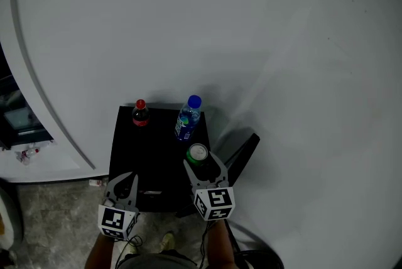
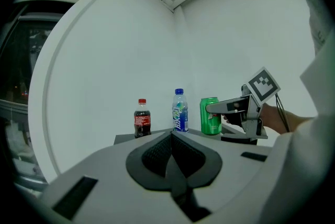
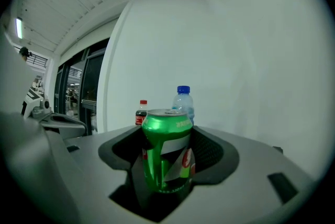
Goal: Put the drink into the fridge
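Green can (image 3: pixel 166 149) tight between jaws of right gripper (image 1: pixel 205 166); jaws of left gripper (image 1: pixel 125 181) together, empty.

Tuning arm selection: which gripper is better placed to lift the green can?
Right. The right gripper has its jaws on both sides of the green can; the left gripper is shut, empty, away from it.

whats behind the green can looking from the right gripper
A blue-capped bottle and a red-capped cola bottle stand behind the green can. The can covers their lower parts.
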A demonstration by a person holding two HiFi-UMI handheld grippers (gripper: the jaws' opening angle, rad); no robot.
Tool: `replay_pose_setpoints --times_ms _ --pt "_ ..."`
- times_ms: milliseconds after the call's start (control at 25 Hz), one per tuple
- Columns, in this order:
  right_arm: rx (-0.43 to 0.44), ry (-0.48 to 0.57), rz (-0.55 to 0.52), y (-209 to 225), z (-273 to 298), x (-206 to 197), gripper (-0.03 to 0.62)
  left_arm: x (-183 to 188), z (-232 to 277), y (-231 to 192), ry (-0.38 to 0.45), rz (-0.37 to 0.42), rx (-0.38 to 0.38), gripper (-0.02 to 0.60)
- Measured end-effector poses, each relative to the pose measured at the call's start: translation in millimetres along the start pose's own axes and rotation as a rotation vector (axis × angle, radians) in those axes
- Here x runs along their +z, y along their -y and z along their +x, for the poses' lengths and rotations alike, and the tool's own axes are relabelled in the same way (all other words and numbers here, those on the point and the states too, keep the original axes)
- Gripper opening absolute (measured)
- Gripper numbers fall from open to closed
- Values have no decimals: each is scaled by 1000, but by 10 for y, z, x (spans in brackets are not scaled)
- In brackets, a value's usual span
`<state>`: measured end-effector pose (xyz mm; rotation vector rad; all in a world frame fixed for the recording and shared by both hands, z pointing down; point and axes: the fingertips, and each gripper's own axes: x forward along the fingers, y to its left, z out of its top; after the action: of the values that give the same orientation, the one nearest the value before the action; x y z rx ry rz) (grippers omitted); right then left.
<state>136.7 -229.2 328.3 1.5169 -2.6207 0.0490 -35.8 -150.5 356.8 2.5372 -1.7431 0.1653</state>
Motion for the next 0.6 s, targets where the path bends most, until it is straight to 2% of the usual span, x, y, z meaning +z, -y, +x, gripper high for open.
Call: replay_pose_setpoints --times_ms 600 --pt "-119 20 13 -609 -675 19 307 -67 -550 7 12 3 -133 3"
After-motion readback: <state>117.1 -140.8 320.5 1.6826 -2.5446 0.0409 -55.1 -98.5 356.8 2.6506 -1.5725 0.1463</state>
